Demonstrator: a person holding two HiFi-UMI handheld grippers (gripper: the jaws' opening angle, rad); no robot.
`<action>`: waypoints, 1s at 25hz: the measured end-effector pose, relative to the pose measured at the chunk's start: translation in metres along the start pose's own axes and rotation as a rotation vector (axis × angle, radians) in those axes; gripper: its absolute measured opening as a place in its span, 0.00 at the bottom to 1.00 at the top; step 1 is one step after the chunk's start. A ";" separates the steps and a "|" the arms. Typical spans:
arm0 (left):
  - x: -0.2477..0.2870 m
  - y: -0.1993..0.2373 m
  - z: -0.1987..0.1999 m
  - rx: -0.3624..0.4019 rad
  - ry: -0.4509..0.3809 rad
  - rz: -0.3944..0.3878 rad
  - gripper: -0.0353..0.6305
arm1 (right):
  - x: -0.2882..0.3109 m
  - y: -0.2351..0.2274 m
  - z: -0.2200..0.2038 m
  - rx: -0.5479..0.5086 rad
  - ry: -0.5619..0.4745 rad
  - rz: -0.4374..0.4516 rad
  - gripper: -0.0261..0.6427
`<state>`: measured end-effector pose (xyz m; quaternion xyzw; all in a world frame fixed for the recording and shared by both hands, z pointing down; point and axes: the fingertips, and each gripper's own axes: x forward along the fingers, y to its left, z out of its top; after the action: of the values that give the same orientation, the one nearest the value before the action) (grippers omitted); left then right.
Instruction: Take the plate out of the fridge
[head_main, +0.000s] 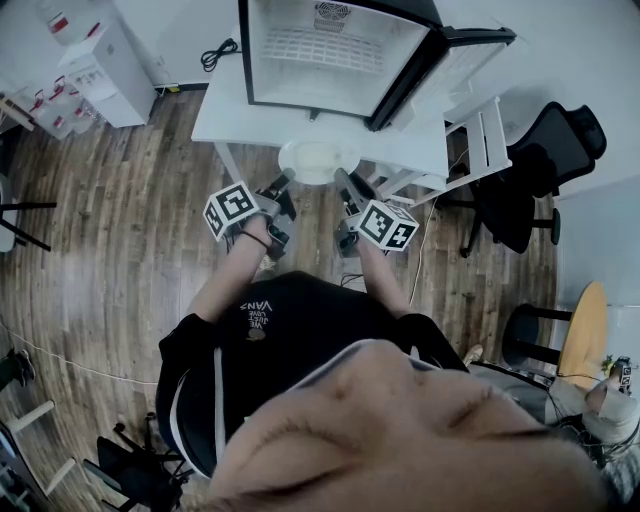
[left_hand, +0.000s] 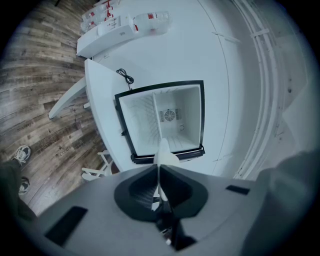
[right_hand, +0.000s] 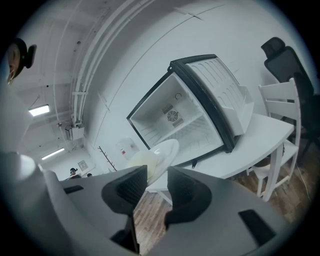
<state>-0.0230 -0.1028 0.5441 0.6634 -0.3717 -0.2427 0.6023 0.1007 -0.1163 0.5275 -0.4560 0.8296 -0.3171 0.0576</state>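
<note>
A white plate (head_main: 318, 160) hangs level in front of the open, empty mini fridge (head_main: 330, 50), over the front edge of the white table (head_main: 225, 115). My left gripper (head_main: 287, 181) is shut on the plate's left rim. In the left gripper view the plate (left_hand: 164, 153) shows edge-on, pinched between the closed jaws of that gripper (left_hand: 159, 169). My right gripper (head_main: 343, 180) is at the plate's right rim. In the right gripper view the plate (right_hand: 159, 156) reaches into the gap of that gripper (right_hand: 157, 175), whose jaws stand apart and open.
The fridge door (right_hand: 220, 95) hangs open to the right. A white chair (head_main: 480, 140) stands right of the table, with a black office chair (head_main: 560, 150) beyond it. A white cabinet (head_main: 100, 65) stands far left on the wood floor (head_main: 120, 220).
</note>
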 end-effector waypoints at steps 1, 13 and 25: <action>-0.001 0.000 0.000 0.001 -0.002 0.001 0.09 | 0.000 0.001 -0.001 -0.002 0.002 0.001 0.24; -0.012 0.004 -0.009 -0.003 -0.019 0.012 0.09 | -0.008 0.004 -0.011 -0.003 0.024 0.011 0.24; -0.011 0.002 -0.007 -0.003 -0.022 0.007 0.09 | -0.006 0.006 -0.007 -0.022 0.027 0.015 0.23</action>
<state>-0.0251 -0.0896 0.5459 0.6585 -0.3802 -0.2485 0.6000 0.0974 -0.1057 0.5287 -0.4462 0.8371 -0.3136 0.0435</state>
